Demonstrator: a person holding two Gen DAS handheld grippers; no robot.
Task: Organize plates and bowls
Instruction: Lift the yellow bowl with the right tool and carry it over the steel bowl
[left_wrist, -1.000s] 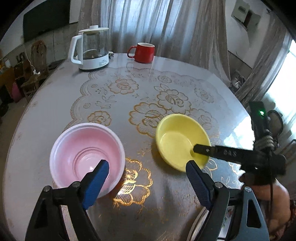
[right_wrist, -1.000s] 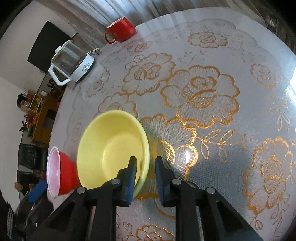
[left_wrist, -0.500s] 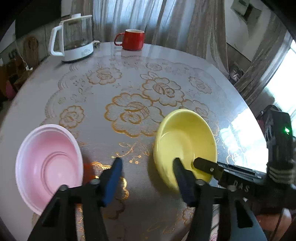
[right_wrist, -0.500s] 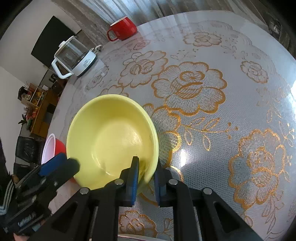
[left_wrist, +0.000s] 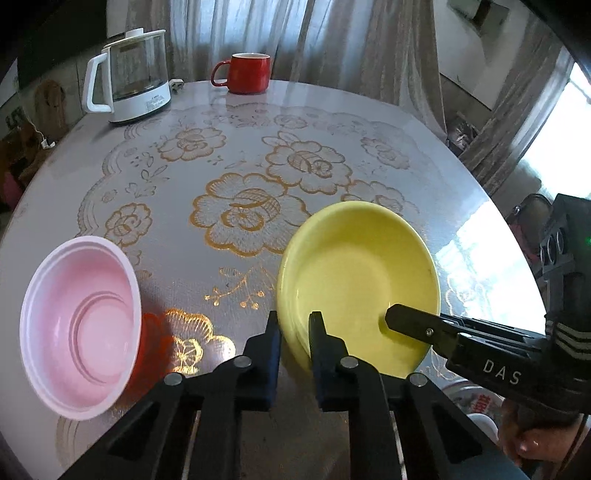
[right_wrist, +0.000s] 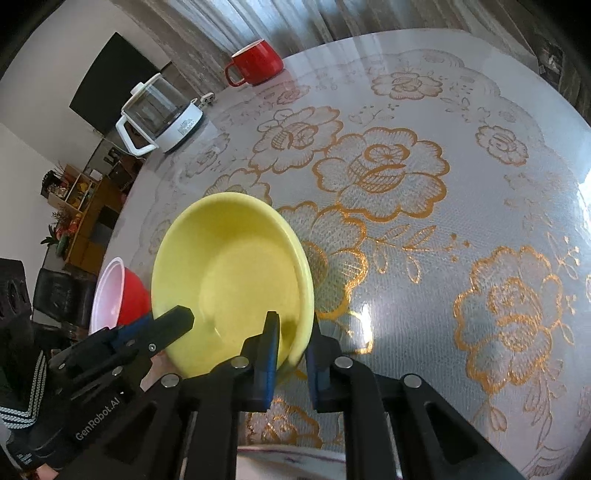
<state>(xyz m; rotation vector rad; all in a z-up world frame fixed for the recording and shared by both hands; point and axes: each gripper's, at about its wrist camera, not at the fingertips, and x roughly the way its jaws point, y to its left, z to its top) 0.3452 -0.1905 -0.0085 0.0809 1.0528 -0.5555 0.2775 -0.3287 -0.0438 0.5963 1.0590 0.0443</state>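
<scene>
- Left wrist view: one shallow yellow glazed bowl (left_wrist: 356, 280) right of centre on the glossy round table with gold rose lace pattern (left_wrist: 240, 155), smooth and empty inside, near rim raised toward the camera.
- Left gripper (left_wrist: 294, 332) pinching the yellow bowl's near-left rim, one blue-padded finger outside the wall, the other inside, nearly pressed together.
- Right gripper (left_wrist: 397, 319) reaching in from the right edge, black and lettered, its tip over the bowl's near-right inner wall; a bare hand (left_wrist: 532, 439) beneath it at the lower right.
- One pink-lined plastic bowl with ribbed steps inside (left_wrist: 79, 328) at the left, upright on the table, well apart from the yellow bowl, casting a red glow on the cloth.
- One red ceramic mug (left_wrist: 245, 72) and one glass kettle with white base and handle (left_wrist: 129, 75) at the far edge, beside each other, before pale curtains (left_wrist: 295, 33).
- Right wrist view: same yellow bowl (right_wrist: 229, 273) left of centre, tilted, empty.
- Right gripper (right_wrist: 291, 341) clamped on the bowl's near-right rim, one finger inside, one outside, close together with only the wall between.
- Left gripper (right_wrist: 184, 317) entering from the lower left onto the bowl's near-left rim; closure hard to judge from here; striped sleeve (right_wrist: 18, 387) behind it.
- One pink-lined bowl, red outside (right_wrist: 118, 291), just left of and behind the yellow bowl.
- One mug (right_wrist: 256, 62), one kettle (right_wrist: 159, 114) at the far side.
- Count: two bowls, one mug, one kettle, two grippers.
</scene>
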